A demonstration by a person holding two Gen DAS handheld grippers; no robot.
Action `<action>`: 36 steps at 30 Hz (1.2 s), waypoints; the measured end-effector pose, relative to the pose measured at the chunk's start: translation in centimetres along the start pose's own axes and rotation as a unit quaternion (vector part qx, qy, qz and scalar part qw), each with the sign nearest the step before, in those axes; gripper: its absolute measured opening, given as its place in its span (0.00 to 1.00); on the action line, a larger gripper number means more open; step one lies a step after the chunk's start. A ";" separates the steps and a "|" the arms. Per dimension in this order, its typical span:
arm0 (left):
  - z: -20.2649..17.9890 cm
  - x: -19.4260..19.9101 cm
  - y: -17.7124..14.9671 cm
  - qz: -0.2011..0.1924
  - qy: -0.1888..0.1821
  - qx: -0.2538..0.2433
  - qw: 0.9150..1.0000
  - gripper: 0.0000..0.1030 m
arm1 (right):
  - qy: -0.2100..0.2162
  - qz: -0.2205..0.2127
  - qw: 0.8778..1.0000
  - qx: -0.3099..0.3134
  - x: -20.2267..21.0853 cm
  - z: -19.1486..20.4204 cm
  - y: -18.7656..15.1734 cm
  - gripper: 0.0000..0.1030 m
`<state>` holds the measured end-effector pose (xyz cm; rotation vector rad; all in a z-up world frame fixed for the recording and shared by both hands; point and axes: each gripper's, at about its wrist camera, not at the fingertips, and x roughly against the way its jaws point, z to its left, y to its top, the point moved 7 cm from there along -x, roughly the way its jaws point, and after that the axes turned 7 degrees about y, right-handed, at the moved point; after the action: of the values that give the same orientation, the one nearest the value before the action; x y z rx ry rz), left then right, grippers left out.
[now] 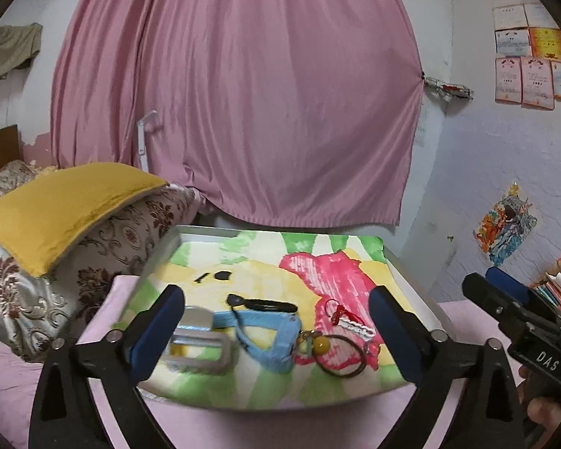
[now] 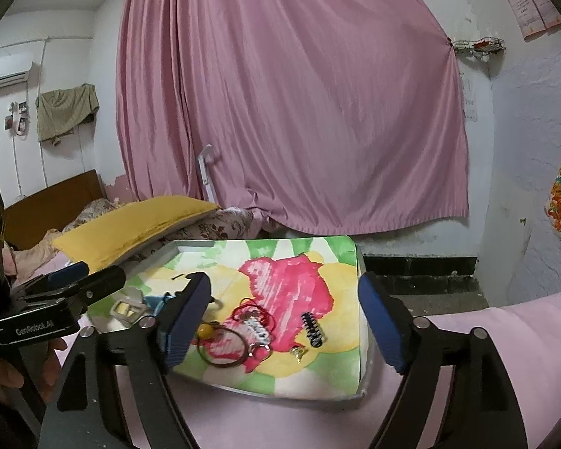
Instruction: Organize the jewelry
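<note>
Curtain: a pink curtain (image 1: 235,104) fills the wall behind the bed.
Bedding: a yellow cushion (image 1: 67,209) lies on a floral pillow (image 1: 131,235), just left of the tray, on a pink sheet (image 2: 467,336).
Tray: a shallow grey tray (image 1: 411,284) sits on the pink sheet, lined with a cloth painted green, yellow and pink (image 1: 318,273).
Left gripper: the left gripper (image 1: 276,333) hovers over the near edge of the tray, blue-padded fingers (image 1: 157,336) spread wide, nothing between them held.
Right gripper: the right gripper (image 2: 284,321) hovers beside it over the tray's right half, its fingers (image 2: 385,321) also spread apart and pinching nothing.
Jewelry: all pieces lie on the cloth inside the tray, toward its near side.
Watch: a light blue strap (image 1: 265,340) with a silvery buckle (image 1: 202,348) lies at the left.
Bangle: a dark thin ring (image 1: 340,355) rests right of the strap, with a yellow bead (image 1: 319,345) at its rim.
Hair clip: a black clip (image 1: 265,304) lies just beyond the strap.
Red cord piece: a white beaded strip on red cord (image 2: 256,327) lies on the pink patch.
Comb clip: a small dark toothed clip (image 2: 311,328) sits right of it.
Charm: a tiny gold piece (image 2: 298,352) lies nearest the tray's front.
</note>
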<state>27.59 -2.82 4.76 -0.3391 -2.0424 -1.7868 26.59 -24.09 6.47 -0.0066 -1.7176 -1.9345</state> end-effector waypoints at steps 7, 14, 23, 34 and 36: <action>1.5 3.3 -0.8 -0.025 0.002 0.003 1.000 0.99 | 0.004 -0.014 1.000 0.000 3.1 1.2 -1.0 0.90; 2.8 6.3 -2.6 -0.034 0.004 0.001 0.999 0.99 | 0.005 -0.014 1.000 -0.008 5.8 1.9 -2.6 0.96; 4.2 9.4 -5.4 -0.028 -0.002 0.003 1.000 0.99 | 0.003 -0.009 1.000 -0.007 8.9 3.3 -5.2 0.97; 5.7 11.7 -8.7 -0.024 0.001 -0.008 1.000 0.99 | -0.010 -0.012 1.000 -0.010 11.5 4.4 -8.3 0.97; 6.0 11.9 -9.2 -0.025 0.003 -0.009 1.000 0.99 | -0.017 -0.013 1.000 -0.009 11.9 4.5 -8.9 0.97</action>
<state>12.16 0.75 1.37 -0.2892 -2.0481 -1.8342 11.41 -24.32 3.29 -0.0229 -1.7296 -1.9800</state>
